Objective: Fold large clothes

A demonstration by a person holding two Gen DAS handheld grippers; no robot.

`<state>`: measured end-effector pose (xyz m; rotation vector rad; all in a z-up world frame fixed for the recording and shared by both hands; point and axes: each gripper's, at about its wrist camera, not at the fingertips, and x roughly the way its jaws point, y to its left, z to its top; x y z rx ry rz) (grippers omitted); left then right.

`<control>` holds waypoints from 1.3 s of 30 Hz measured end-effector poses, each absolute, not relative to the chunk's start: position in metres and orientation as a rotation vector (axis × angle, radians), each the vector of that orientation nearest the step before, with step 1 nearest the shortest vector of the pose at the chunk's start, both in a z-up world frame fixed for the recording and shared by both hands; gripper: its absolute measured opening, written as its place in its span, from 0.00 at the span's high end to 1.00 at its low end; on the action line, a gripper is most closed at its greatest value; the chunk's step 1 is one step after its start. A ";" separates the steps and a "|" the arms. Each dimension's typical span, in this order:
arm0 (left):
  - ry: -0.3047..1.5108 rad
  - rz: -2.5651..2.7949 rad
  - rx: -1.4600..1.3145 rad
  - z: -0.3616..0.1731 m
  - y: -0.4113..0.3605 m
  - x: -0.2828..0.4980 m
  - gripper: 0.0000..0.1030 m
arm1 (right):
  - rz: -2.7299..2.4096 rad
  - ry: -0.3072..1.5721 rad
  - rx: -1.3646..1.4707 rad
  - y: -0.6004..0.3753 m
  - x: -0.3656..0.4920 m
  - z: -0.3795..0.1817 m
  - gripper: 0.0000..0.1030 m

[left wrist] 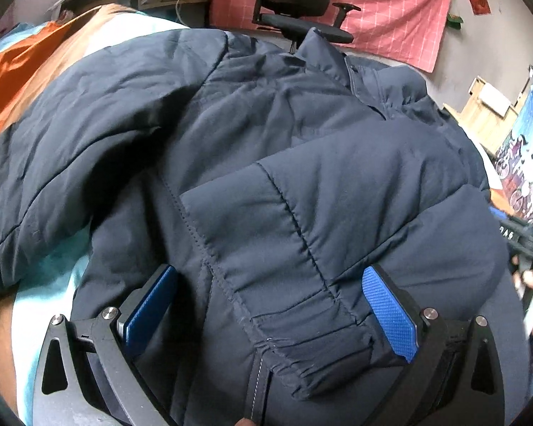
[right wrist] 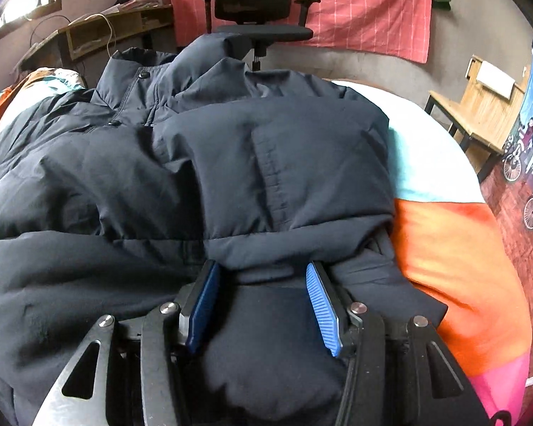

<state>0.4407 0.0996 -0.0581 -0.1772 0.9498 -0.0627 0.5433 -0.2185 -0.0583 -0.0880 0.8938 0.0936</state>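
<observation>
A large dark navy padded jacket [left wrist: 266, 135] lies spread over a bed with its collar at the far end. In the left wrist view its stitched hem bulges between the fingers of my left gripper [left wrist: 268, 273]. The blue pads [left wrist: 391, 312] stand wide apart and the right pad's face is mostly bare, so this gripper is open around the cloth. In the right wrist view the jacket [right wrist: 231, 149] is folded over on itself. My right gripper [right wrist: 263, 269] is shut on a thick wad of its near edge, which fills the gap between the pads [right wrist: 321, 305].
The bed sheet [right wrist: 455, 248] is orange, pale teal, white and pink, and shows to the right of the jacket. A black office chair [right wrist: 252, 3] stands beyond the bed before a pink wall cloth. A wooden bench [right wrist: 479, 113] is at the far right and a desk [right wrist: 99, 32] at the far left.
</observation>
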 end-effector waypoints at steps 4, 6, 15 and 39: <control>0.936 -0.064 -0.341 -0.040 0.126 0.430 0.01 | 0.071 0.899 -0.116 -0.218 0.543 -0.048 0.40; 0.899 -0.041 -0.376 -0.025 0.144 0.421 0.01 | 0.051 0.860 -0.136 -0.212 0.539 -0.034 0.21; 0.784 0.207 -0.471 0.006 0.245 0.366 0.01 | 0.252 0.745 -0.119 -0.100 0.507 0.022 0.12; 0.578 0.570 -0.895 -0.045 0.426 0.269 0.17 | 0.324 0.711 -0.401 0.066 0.475 -0.051 0.00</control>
